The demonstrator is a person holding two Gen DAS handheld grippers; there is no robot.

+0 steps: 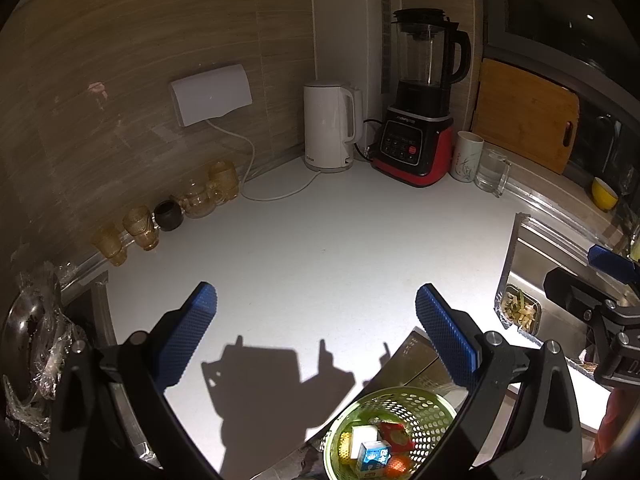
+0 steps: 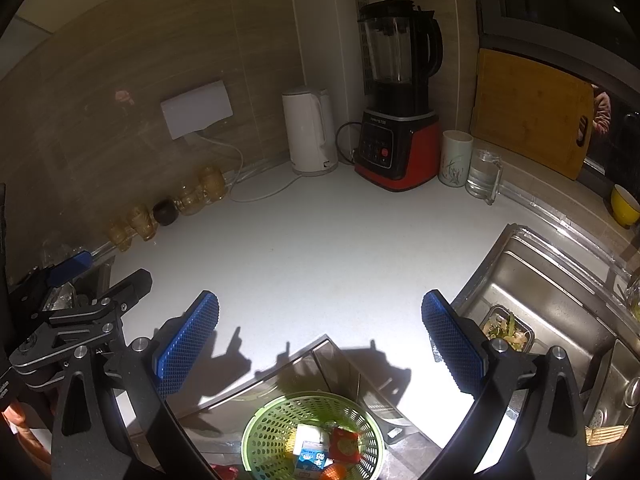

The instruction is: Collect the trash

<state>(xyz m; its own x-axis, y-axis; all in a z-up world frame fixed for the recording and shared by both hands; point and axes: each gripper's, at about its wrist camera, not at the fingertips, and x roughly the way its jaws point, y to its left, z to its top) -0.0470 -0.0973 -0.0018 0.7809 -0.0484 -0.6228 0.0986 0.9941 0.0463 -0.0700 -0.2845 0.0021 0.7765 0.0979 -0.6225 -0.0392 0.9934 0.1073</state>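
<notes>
Trash (cartons and wrappers) (image 2: 320, 450) is lying in the green basket (image 2: 264, 436) below the counter; left gripper (image 1: 316, 332) and right gripper (image 2: 320, 336) are hovering above, jaws spread wide, gripping nothing.

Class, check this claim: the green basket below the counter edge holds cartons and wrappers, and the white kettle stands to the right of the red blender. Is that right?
Not quite. The white kettle stands to the left of the red blender, as the left wrist view shows. The green basket does hold cartons and wrappers.
</notes>
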